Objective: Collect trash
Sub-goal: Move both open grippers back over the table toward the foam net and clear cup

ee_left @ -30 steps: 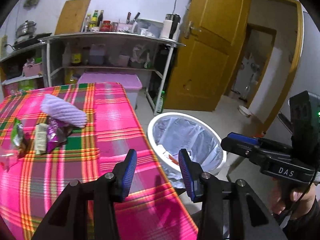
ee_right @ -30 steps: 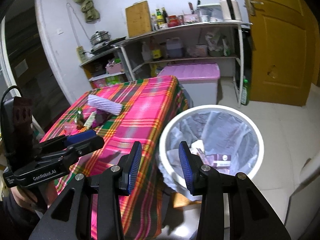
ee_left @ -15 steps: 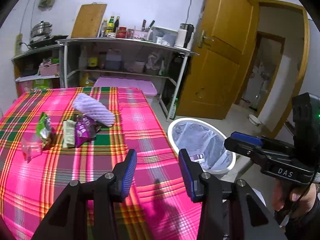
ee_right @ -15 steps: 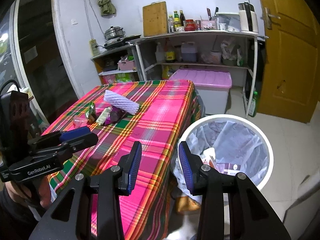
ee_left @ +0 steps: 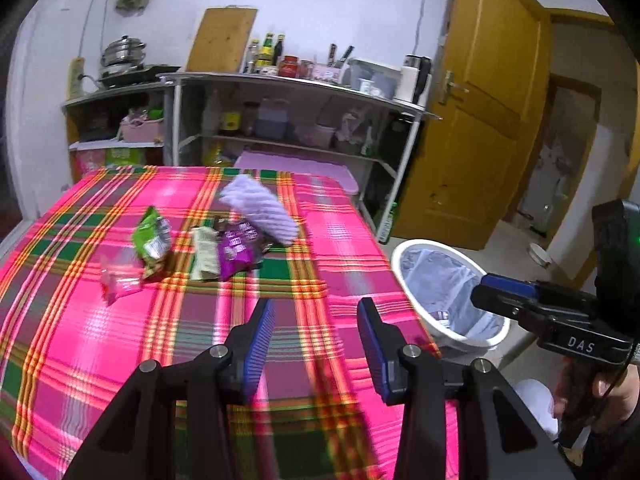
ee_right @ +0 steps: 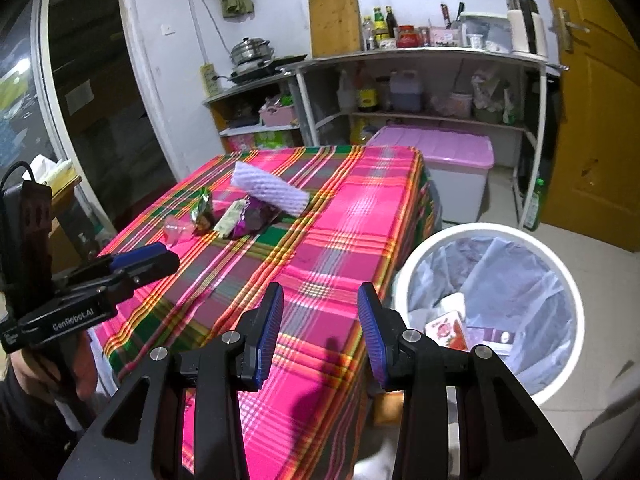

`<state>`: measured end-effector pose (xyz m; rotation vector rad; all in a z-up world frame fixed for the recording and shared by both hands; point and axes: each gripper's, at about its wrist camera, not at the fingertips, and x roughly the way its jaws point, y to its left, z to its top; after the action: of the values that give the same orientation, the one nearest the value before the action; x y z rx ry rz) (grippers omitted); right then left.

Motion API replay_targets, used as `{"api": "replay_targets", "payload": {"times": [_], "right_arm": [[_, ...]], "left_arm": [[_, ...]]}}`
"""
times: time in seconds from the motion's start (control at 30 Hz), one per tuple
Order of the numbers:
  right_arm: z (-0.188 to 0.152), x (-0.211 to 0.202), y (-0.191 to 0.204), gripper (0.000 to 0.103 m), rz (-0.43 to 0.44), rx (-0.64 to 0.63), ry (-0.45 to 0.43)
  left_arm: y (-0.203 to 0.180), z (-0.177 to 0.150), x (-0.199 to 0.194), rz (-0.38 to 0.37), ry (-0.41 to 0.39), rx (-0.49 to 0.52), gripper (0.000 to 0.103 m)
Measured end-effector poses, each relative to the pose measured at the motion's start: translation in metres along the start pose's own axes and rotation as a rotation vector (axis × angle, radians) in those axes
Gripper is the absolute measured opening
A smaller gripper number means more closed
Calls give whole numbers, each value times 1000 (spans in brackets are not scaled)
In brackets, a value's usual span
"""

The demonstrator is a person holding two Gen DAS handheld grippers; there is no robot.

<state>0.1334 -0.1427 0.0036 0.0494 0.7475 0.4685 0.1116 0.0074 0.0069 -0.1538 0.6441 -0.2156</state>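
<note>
view shift: both cameras have swung from the trash bin [ee_right: 486,316] toward the wrappers [ee_left: 236,248] on the plaid tablecloth [ee_left: 120,360]
left gripper [ee_left: 316,344]: part-open, empty
right gripper [ee_right: 320,332]: part-open, empty
meaning: next pickup likely starting

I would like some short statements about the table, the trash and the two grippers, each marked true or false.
1. The left gripper holds a wrapper. False: its jaws are apart with nothing between them.
2. The green packet lies on the checked tablecloth. True.
3. The white bin is empty. False: cartons and wrappers lie in its liner.
4. The purple packet lies beside the lilac foam sleeve. True.
5. The right gripper holds nothing. True.
</note>
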Motion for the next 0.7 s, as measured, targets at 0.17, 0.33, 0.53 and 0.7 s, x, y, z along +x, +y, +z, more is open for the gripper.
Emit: {"api": "replay_targets", "payload": {"times": [0.17, 0.33, 0.53, 0.7], "right_arm": [[3, 9, 4, 40, 7, -16, 26], [8, 18, 8, 40, 13, -44, 37], [17, 30, 13, 40, 20, -78, 31], [26, 38, 18, 45, 27, -116, 14]], "left_arm": [[17, -1, -3, 39, -2, -20, 43], [35, 0, -4, 80, -6, -46, 43], [57, 5, -4, 126, -9, -73, 43], [77, 10, -3, 160, -11, -103, 43]]}}
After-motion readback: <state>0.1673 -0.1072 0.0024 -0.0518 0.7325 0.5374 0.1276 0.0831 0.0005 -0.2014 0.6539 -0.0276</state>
